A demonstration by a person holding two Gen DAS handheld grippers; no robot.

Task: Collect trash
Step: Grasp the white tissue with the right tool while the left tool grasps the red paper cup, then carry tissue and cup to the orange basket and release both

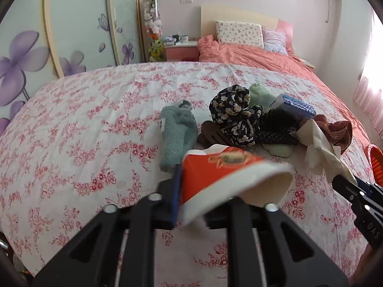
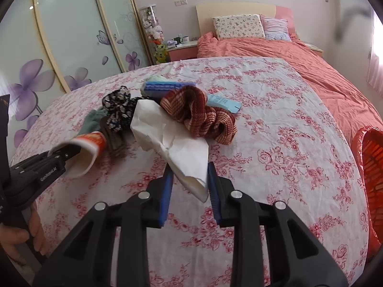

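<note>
On the bed, left wrist view, I list the following. My left gripper (image 1: 191, 191): jaws drawn in tight on an orange-and-white paper cup (image 1: 229, 179), which lies on its side, flattened between the pads, its open mouth towards the right. The cup sits just above the flowered sheet (image 1: 95, 119). Beyond it: a grey-green fuzzy sock (image 1: 176, 134), a brown hair claw (image 1: 215, 135) touching a dark floral scrunchie (image 1: 235, 114), a black braided band (image 1: 277, 129), a pale green cloth (image 1: 259, 94), a blue-and-white box (image 1: 294, 106), and a rust-coloured knitted scrunchie (image 1: 335, 131). A crumpled white tissue (image 1: 320, 148) runs down to my right gripper (image 1: 344, 179) at the right edge; whether that one is pinching it I cannot tell from here.

Right wrist view. The right gripper (image 2: 189, 181): blue pads narrowed about the lower end of the tissue (image 2: 167, 134), both appearing to press it, though the paper hides part of the contact. The tissue's upper part rests on the sheet (image 2: 287, 143) against the knitted scrunchie (image 2: 201, 114). Behind: the box (image 2: 165, 87), the floral scrunchie (image 2: 119, 110), a light blue packet (image 2: 222, 101). To the left, the left gripper (image 2: 62, 154) with the cup (image 2: 83, 150) in its grip, and a hand (image 2: 21, 236) on its handle. At the right edge, an orange basket (image 2: 373, 165) lined with a red bag.
</note>
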